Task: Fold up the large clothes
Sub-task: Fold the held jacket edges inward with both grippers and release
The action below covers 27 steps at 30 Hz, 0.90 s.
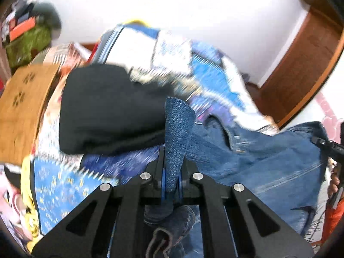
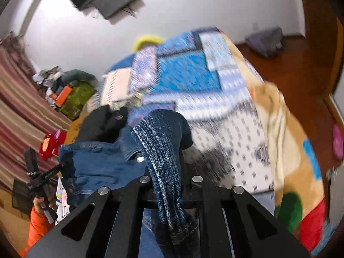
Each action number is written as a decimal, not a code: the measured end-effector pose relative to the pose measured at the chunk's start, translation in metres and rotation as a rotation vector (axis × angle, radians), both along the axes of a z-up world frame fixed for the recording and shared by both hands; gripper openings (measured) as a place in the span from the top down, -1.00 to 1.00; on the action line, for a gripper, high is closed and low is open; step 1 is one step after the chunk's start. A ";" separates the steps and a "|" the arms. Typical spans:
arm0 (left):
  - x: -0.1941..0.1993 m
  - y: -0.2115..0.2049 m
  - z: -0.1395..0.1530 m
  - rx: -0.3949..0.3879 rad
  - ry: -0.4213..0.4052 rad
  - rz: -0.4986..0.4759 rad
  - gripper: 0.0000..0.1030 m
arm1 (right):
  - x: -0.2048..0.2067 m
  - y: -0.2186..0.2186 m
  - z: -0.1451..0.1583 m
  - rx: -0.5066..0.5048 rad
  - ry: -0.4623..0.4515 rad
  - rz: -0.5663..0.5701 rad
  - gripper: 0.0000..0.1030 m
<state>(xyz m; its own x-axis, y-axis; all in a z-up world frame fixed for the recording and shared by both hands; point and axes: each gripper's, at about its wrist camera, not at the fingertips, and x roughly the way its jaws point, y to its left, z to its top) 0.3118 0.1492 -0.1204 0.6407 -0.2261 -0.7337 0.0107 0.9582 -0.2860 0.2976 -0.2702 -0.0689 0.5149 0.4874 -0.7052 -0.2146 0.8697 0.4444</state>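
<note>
Denim jacket [image 1: 268,161] pinched in both hand-held grippers

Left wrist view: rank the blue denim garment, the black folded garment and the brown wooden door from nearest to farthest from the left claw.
1. Blue denim garment, clamped in the left claw.
2. Black folded garment, just beyond, to the left.
3. Brown wooden door, far right, by the wall.

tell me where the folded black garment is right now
In the left wrist view the folded black garment lies on the patterned blue bedspread, left of the blue denim jacket.
</note>
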 end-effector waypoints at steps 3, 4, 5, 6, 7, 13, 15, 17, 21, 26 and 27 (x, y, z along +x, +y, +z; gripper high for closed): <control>0.002 -0.012 0.041 0.032 -0.089 -0.033 0.87 | 0.002 0.013 0.030 -0.026 -0.079 0.033 0.86; 0.005 -0.023 0.048 0.044 -0.113 -0.041 0.87 | 0.004 0.015 0.040 -0.027 -0.100 0.040 0.86; 0.008 -0.028 0.061 0.062 -0.150 -0.046 0.87 | 0.007 0.016 0.046 -0.025 -0.117 0.041 0.86; 0.010 -0.031 0.071 0.074 -0.178 -0.052 0.87 | 0.011 0.016 0.054 -0.021 -0.139 0.038 0.86; 0.015 -0.033 0.078 0.087 -0.196 -0.052 0.87 | 0.014 0.016 0.058 -0.027 -0.156 0.034 0.86; 0.065 -0.018 0.062 0.118 -0.154 -0.014 0.86 | 0.057 0.004 0.050 -0.049 -0.165 -0.036 0.86; 0.084 -0.008 0.033 0.138 -0.092 0.009 0.86 | 0.078 0.005 0.025 -0.105 -0.127 -0.054 0.86; 0.095 -0.005 0.007 0.150 -0.032 0.027 0.86 | 0.096 0.004 -0.002 -0.134 -0.063 -0.065 0.86; 0.123 0.025 -0.065 0.114 0.121 0.114 0.80 | 0.130 -0.005 -0.081 -0.205 0.103 -0.113 0.85; 0.122 0.044 -0.079 0.058 0.118 0.141 0.53 | 0.143 -0.024 -0.131 -0.222 0.200 -0.141 0.74; 0.122 0.044 -0.078 0.074 0.119 0.130 0.50 | 0.143 -0.026 -0.133 -0.225 0.204 -0.145 0.72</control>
<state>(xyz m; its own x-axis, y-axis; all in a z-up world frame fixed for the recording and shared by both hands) 0.4333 0.1928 -0.1982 0.5688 -0.0902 -0.8175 -0.1441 0.9677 -0.2070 0.4411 -0.2963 -0.2018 0.4042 0.2404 -0.8825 -0.0081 0.9658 0.2593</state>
